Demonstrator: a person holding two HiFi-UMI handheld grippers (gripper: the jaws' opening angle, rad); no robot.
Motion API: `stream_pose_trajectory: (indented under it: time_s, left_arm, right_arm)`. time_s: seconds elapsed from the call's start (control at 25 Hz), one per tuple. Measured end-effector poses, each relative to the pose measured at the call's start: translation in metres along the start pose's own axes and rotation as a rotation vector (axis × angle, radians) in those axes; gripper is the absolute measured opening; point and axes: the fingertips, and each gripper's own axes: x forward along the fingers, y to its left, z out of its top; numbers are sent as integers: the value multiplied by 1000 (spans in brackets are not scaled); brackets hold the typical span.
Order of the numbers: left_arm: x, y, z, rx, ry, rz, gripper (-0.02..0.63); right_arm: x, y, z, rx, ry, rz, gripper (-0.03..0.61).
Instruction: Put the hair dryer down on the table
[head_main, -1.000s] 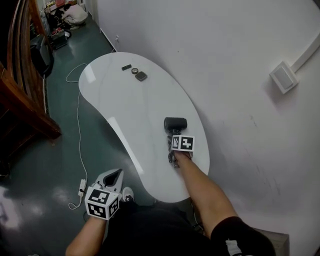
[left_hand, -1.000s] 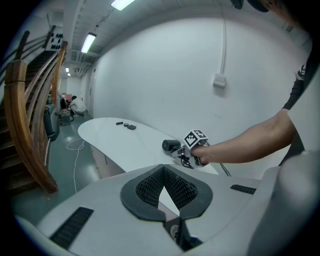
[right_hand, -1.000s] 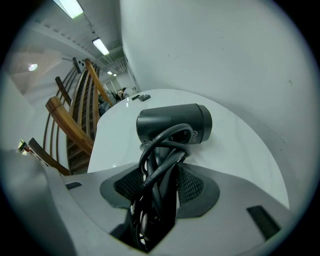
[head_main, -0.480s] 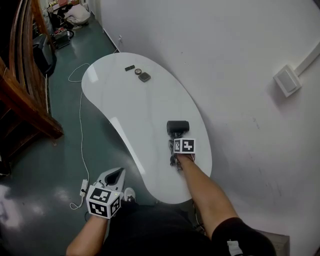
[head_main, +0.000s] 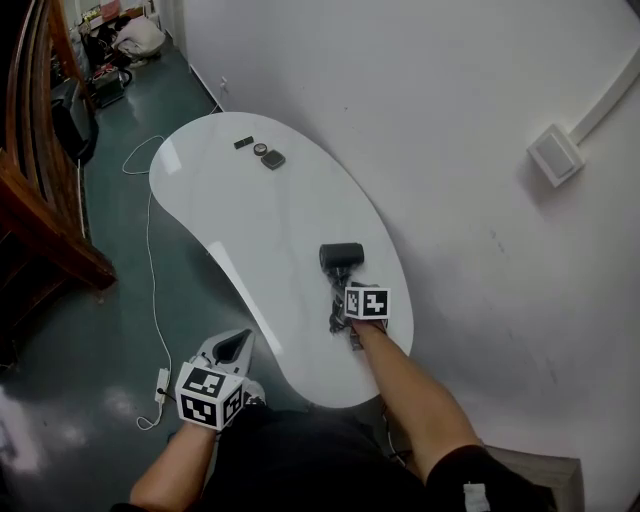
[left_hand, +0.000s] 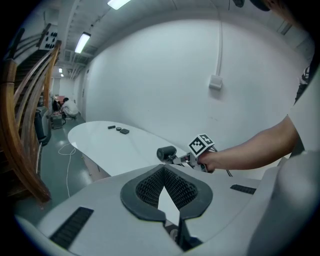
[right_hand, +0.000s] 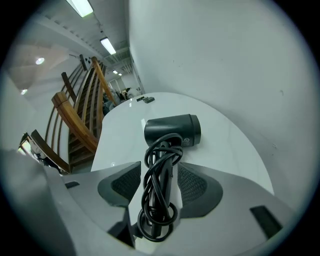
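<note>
Hair dryer with wound cord lies on white table.

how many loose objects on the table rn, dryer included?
4. The hair dryer lies on the table, near end; at the far end: a dark bar, a round piece, a square piece. The forearm may hide more.

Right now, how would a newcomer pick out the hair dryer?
Find the white bean-shaped table along the wall. At its near end lies the hair dryer, black, its cord wound round the handle. It dwarfs the three small dark items at the far end.
</note>
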Motion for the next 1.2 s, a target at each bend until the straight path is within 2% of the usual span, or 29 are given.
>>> stream_pose_trajectory:
  time_s: [0.16,0.24,0.36,0.4,0.6,0.84,0.96,1.2]
  left_arm:
    - [5,-7,5,19,-6,-26,11]
    - [7,-10,7,26,-4,-38,11]
    - [11,-16,8,27,2,-60,11]
    - [12,-18,8,29,4,-66,11]
    - [17,-23,12,53,6,-87,11]
    - [30,-31,19,68,2,-117,11]
    - [34,-35,22,76,4,-137,11]
    - [41,-41,32,88,-5,-165,11]
  right_arm:
    - [-20,5,5,-34,-44,7,206]
    - [-33,11,11,-36,-90,23,155]
    - [-50,20,17,-17,-154,75,30]
    - [-55,23,18,-12,-167,94,15]
    - [-83,45,21,-16,-212,169,9]
    - [-132,59,25,72,-287,250,9]
    - [-159,68,26,104,-335,276,9]
    - [-208,75,24,83,-418,291,8]
